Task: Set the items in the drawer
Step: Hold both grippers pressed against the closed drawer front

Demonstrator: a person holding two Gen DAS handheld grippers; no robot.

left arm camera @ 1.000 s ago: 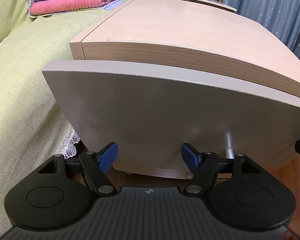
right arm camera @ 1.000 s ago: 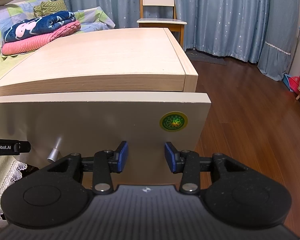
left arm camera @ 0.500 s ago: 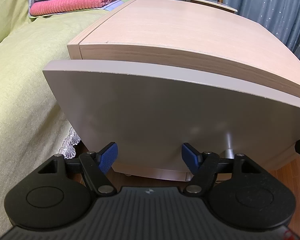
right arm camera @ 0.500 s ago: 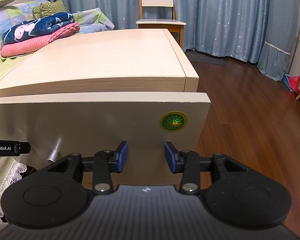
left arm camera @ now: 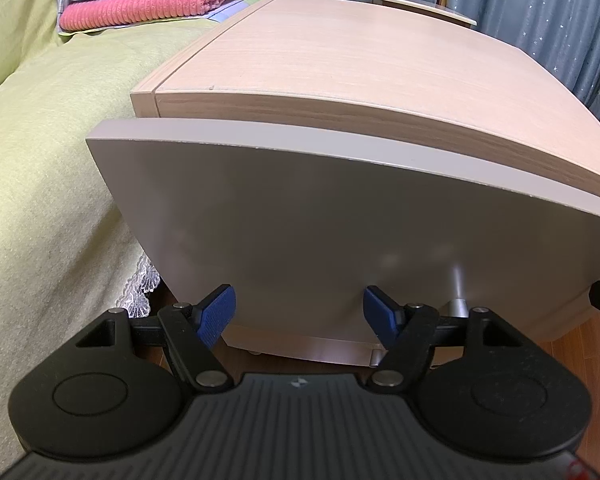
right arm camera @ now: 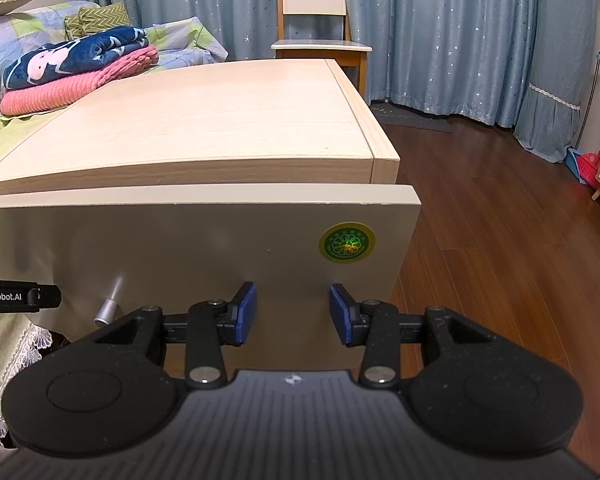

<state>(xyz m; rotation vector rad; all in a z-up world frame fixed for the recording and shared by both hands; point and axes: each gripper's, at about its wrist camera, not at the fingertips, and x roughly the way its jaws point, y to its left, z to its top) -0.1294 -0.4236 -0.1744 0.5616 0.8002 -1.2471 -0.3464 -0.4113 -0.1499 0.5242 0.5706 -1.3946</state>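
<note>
- While you face the nightstand (right arm camera: 204,128), one drawer front (left arm camera: 340,232) fills both views; it sits just proud of the wood top, and the inside is hidden.
- Your left gripper (left arm camera: 296,314) has its two blue pads apart, nothing between them, close to the lower edge of the drawer front; contact not discernible.
- Your right gripper (right arm camera: 293,314) is likewise spread and empty, near the panel below one round green sticker (right arm camera: 347,245).
- One metal knob (right arm camera: 107,312) sits low on the panel, between the two grippers.
- No loose items to stow are in view.
- Two folded blankets (right arm camera: 76,72), navy on pink, lie on the bed (left arm camera: 40,160) beside the nightstand.
- One chair (right arm camera: 316,28) stands behind, before blue curtains (right arm camera: 460,32).
</note>
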